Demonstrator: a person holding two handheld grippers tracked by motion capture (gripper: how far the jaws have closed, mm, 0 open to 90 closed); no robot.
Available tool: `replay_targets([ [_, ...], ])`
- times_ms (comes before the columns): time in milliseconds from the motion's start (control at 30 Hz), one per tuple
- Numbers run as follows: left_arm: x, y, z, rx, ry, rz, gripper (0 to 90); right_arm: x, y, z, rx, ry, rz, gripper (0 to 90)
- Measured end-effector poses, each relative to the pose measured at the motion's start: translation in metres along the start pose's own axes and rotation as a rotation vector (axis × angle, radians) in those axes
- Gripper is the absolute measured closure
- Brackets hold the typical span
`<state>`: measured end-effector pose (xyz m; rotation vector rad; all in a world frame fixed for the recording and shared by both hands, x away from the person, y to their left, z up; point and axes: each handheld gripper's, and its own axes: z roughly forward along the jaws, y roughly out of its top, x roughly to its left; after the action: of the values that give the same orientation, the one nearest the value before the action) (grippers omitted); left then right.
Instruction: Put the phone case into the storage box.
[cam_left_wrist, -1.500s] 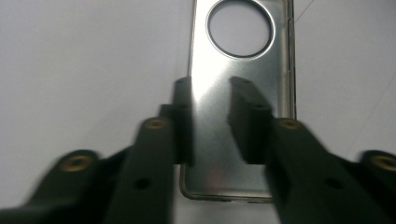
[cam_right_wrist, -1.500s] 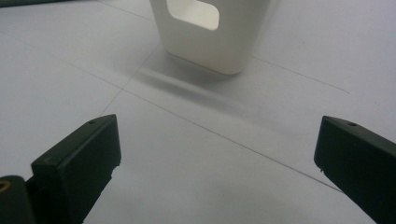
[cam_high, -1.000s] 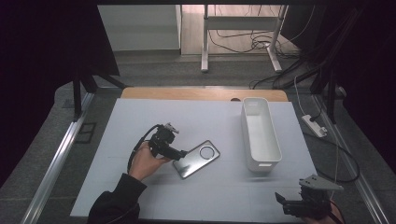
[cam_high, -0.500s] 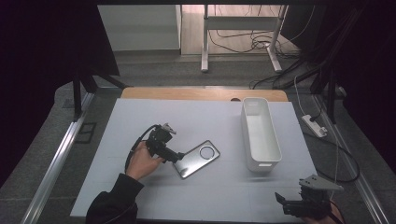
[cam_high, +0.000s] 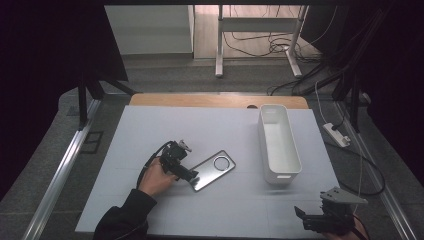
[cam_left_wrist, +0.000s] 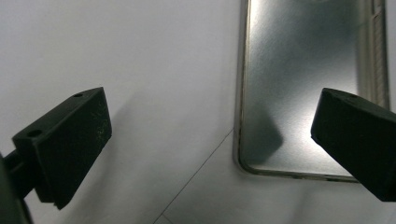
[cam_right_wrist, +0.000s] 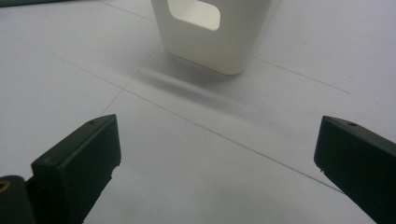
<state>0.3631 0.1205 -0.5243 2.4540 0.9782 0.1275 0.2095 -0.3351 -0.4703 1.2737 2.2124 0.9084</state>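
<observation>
A: What lies under the left gripper?

B: A flat phone, back side up, on the white bench. It is a rounded rectangle with a smooth grey metallic sheen, a thin raised rim and a ring-shaped camera surround near its far end. It sits left of centre on the bench, turned at an angle, well apart from the bin.

A: And the fingers?

B: In the left gripper view the two black fingers stand wide apart, blocky wedges with a matte, slightly scuffed surface. One hangs over bare bench, the other over the phone's near corner. Whether either touches the phone I cannot tell. The brushed back reflects a soft glare and carries the dark shadow of a finger.

A: The other side?

B: The right gripper is at the near right corner of the bench, with its grey three-cornered plate on top. Its fingers are also spread wide, with nothing between them but the matte white surface crossed by faint thin lines.

A: What's ahead of it?

B: A long, narrow white plastic bin, smooth-walled with rounded corners and a rounded handle cut-out in its end wall.
</observation>
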Motion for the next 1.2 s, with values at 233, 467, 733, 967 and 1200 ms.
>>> replay_targets([
  [233,-0.001,-0.001,0.005,0.019,0.013,0.002,0.0,0.0,0.0,0.0,0.0,0.001,-0.001,0.9],
  [467,-0.006,0.001,0.002,0.026,0.024,0.019,7.4,0.0,0.0,0.0,0.001,0.004,-0.006,0.9],
  [733,-0.006,0.001,-0.005,-0.006,-0.005,0.011,49.9,0.001,0.0,0.0,0.004,0.002,-0.011,0.9],
  [967,-0.004,0.001,-0.005,-0.015,-0.081,-0.023,81.6,0.001,0.0,0.001,0.005,0.001,-0.011,0.9],
  [1200,-0.003,-0.001,-0.005,-0.027,-0.074,-0.038,88.7,0.001,0.0,0.001,0.006,0.002,-0.012,0.9],
])
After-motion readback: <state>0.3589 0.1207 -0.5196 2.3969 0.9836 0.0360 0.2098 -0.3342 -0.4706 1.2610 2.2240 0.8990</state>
